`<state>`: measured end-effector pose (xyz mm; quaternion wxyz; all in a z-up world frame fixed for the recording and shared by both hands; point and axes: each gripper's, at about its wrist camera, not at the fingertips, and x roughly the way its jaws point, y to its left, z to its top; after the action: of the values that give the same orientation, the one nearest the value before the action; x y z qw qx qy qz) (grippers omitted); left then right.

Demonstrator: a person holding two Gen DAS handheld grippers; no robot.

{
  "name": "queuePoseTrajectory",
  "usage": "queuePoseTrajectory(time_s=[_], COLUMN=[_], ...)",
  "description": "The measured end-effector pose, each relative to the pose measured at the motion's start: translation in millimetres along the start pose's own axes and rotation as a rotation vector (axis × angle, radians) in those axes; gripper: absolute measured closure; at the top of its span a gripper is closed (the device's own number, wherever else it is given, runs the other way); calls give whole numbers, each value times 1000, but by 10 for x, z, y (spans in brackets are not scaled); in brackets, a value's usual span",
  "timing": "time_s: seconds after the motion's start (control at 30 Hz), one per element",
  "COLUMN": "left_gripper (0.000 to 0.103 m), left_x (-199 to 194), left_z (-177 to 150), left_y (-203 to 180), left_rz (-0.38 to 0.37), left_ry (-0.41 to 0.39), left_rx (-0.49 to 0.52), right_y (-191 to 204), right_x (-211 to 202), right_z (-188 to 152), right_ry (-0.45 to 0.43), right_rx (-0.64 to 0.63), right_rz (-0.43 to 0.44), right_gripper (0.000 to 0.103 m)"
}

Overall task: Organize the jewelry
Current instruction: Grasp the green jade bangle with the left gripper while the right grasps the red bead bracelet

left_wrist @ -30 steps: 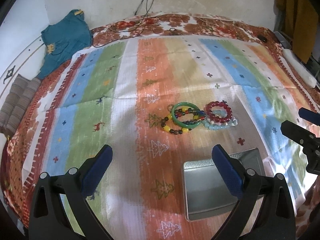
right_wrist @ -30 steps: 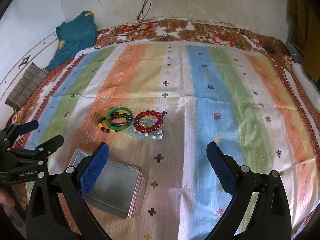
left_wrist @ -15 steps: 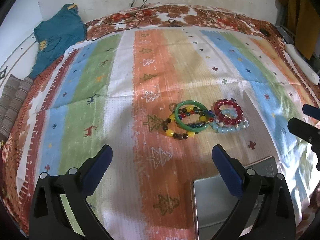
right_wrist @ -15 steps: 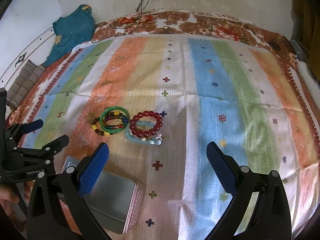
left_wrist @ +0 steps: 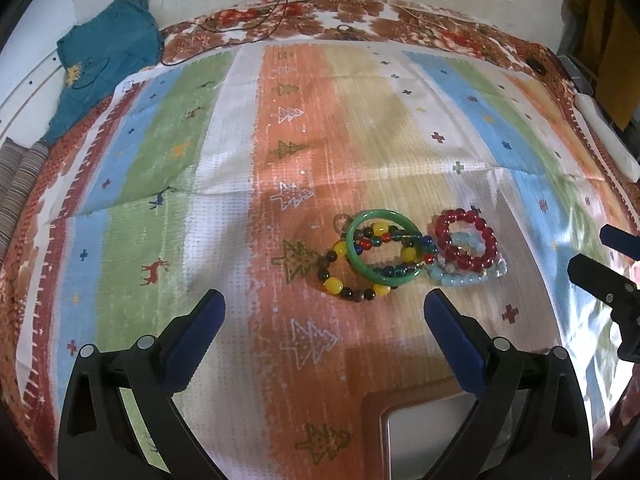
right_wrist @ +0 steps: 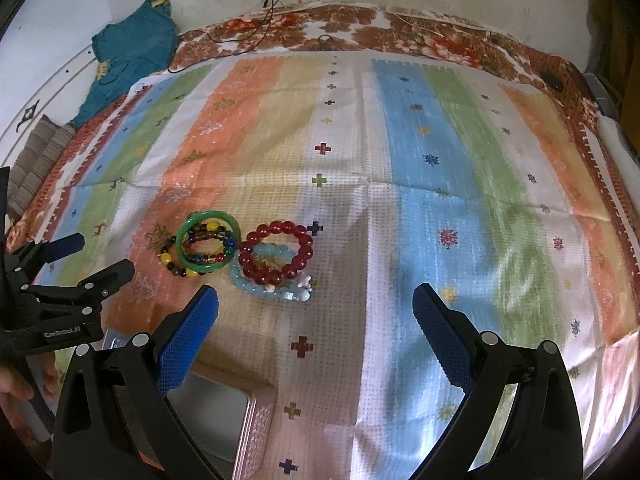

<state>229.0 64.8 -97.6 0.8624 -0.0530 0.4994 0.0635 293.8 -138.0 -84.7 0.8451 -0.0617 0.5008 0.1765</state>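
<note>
Several bracelets lie in a cluster on the striped cloth. A green bangle overlaps a yellow-and-dark beaded bracelet and a multicolour bead strand. To its right a red bead bracelet rests on a pale blue bead bracelet. A metal tin sits near the front edge. My left gripper is open, just short of the green bangle. My right gripper is open, hovering near the red bracelet.
A striped cloth covers a bed with a floral sheet. A teal garment lies at the back left, beside a striped folded cloth. Black cables run down the wall. A hand holds the left gripper.
Both grippers have moved forward toward the bracelets, which now look larger and nearer. The tin has slid toward the bottom edge of both views. The bracelets have not moved.
</note>
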Motion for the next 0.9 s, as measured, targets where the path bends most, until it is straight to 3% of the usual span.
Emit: queuePoseTrajectory(time_s=[0.57,0.83,0.9], left_gripper=[6,16,23], left_x=[344,502,539], left_z=[205,246,262], left_y=[102,44,61], left_rz=[-20,-10,-11], left_ry=[35,63,71], left_rx=[-42,-1,-10], right_y=[-62,-90,-82], right_x=[403,562,616], right_z=[66,167,186], right_ry=[64,77,89], right_rx=[19,58,61], right_rz=[-27,-15,-12], right_gripper=[4,5,5])
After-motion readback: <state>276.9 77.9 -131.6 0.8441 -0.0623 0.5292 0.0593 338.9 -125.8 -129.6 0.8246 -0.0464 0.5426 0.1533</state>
